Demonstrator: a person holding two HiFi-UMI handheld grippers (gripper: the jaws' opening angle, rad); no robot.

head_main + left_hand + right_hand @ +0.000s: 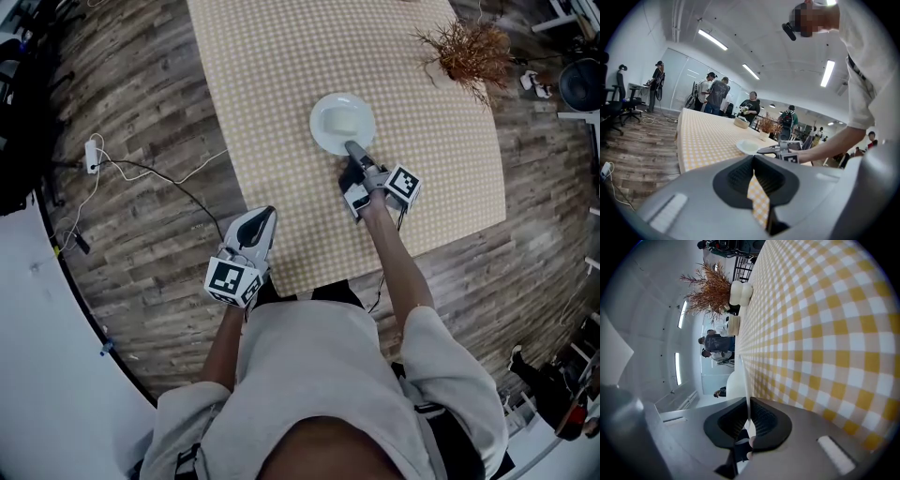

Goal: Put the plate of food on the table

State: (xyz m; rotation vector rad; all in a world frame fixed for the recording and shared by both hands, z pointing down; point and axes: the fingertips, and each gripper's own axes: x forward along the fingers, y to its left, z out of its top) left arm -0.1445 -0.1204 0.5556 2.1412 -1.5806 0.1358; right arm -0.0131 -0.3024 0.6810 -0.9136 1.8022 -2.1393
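Note:
A white plate (pixel 321 131) with pale food (pixel 341 120) rests on the yellow checked tablecloth (pixel 272 84), toward the middle of the table. My right gripper (pixel 354 148) is shut on the plate's near rim. In the right gripper view the rim (pixel 746 380) runs edge-on between the closed jaws of the right gripper (pixel 749 420). My left gripper (pixel 262 217) hovers at the table's near edge, shut and holding nothing. From the left gripper view, only a sliver of cloth shows between the jaws of the left gripper (pixel 757 183); the plate (pixel 749 146) and right gripper (pixel 764 151) lie beyond.
A dried brown plant (pixel 469 52) in a pale vase (pixel 740 291) stands at the table's far right corner. A basket (pixel 741 122) sits farther along the table. A power strip with cables (pixel 92 155) lies on the wooden floor to the left. Several people (pixel 715 93) stand beyond the table.

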